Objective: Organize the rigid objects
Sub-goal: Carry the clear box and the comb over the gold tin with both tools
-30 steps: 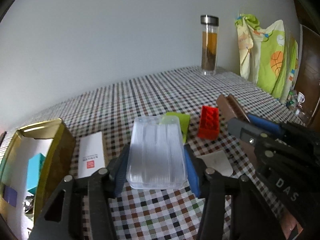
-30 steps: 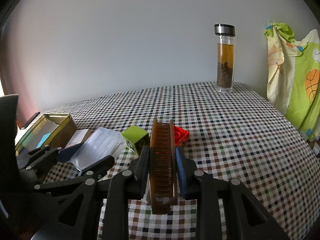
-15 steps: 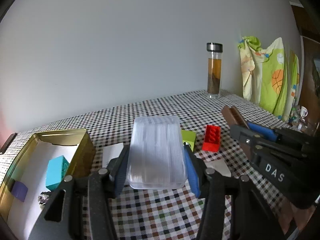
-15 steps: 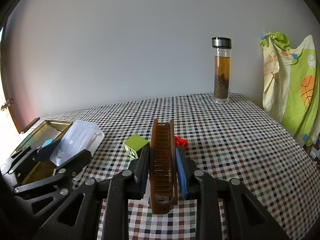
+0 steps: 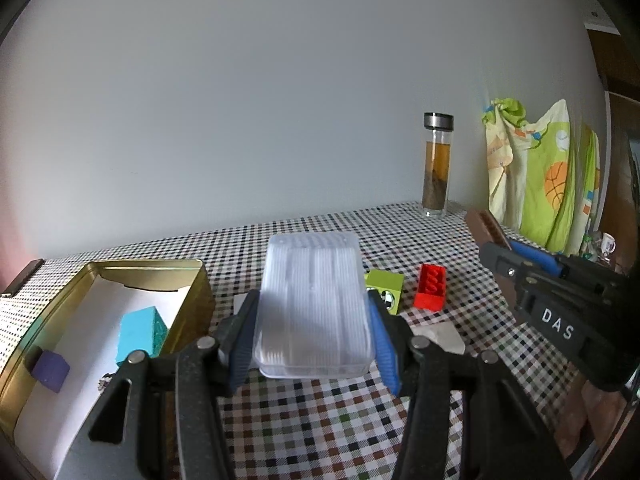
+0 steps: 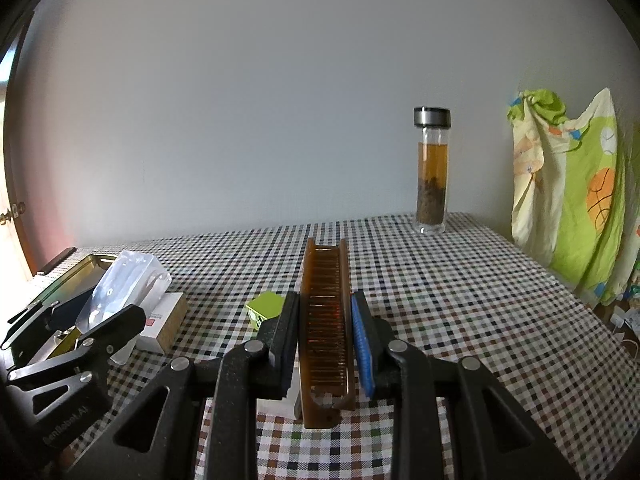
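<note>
The left gripper (image 5: 312,344) is clamped on a clear plastic box (image 5: 314,304), its blue pads pressing the box's two long sides and holding it off the checked tablecloth (image 5: 320,420). Compared with a second ago the view has swung toward the gold tin (image 5: 192,280) — it now shows most of its white-lined inside, with a teal block (image 5: 140,336) and a small purple block (image 5: 50,370) lying in it, where earlier only a slice of the tin showed at the frame's edge. The box sits higher against the wall than before, and the tin lies just left of and below it.

The right gripper (image 6: 326,344) is closed tight on a brown comb (image 6: 325,320), held on edge between the pads with its teeth facing up (the grip looks the same as a second ago). From this view the left gripper and its box have drifted further left, now over the near end of the tin (image 6: 80,276), with a small white carton (image 6: 164,320) beside them.

A green cube (image 5: 384,290) and a red brick (image 5: 431,286) stay on the cloth, close together, unmoved. A white scrap (image 5: 440,334) lies near them, and a glass bottle (image 6: 431,168) of brown liquid stands at the far edge by the wall — beside a bright patterned cloth (image 6: 568,200) hanging at the right.
</note>
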The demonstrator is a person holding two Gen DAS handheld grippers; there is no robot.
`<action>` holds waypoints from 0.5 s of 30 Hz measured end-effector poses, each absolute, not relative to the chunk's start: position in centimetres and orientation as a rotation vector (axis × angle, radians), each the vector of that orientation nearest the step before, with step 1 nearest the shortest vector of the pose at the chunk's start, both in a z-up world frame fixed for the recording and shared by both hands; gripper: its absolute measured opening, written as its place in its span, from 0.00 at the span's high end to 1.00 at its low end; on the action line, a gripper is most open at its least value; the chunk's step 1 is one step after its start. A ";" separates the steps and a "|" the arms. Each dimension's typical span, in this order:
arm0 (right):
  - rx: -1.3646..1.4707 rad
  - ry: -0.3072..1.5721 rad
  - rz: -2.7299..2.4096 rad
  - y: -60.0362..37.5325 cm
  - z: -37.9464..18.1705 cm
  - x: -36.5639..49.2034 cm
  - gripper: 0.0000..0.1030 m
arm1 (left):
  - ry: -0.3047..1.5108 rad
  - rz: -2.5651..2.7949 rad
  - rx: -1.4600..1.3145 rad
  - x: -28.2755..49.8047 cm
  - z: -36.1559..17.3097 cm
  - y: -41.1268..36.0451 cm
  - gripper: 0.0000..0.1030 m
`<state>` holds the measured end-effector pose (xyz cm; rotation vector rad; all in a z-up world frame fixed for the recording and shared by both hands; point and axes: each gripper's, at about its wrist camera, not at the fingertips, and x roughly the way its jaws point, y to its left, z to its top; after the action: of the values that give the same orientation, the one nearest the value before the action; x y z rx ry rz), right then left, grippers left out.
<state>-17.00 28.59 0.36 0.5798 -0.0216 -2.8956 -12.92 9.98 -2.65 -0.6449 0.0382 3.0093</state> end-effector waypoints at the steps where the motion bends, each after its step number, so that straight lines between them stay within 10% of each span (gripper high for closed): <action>1: 0.572 -0.021 -2.898 28.6 0.4 -16.9 0.73 | 0.036 3.011 -0.641 -12.8 -2.6 9.9 0.50; 15: 0.490 -0.052 -2.902 28.6 0.8 -15.8 0.73 | 0.021 3.037 -0.555 -11.3 -2.3 9.1 0.50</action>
<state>-15.83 28.60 0.81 0.4901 -0.0517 -2.9018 -11.31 9.09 -2.34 -0.5553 0.0210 3.0370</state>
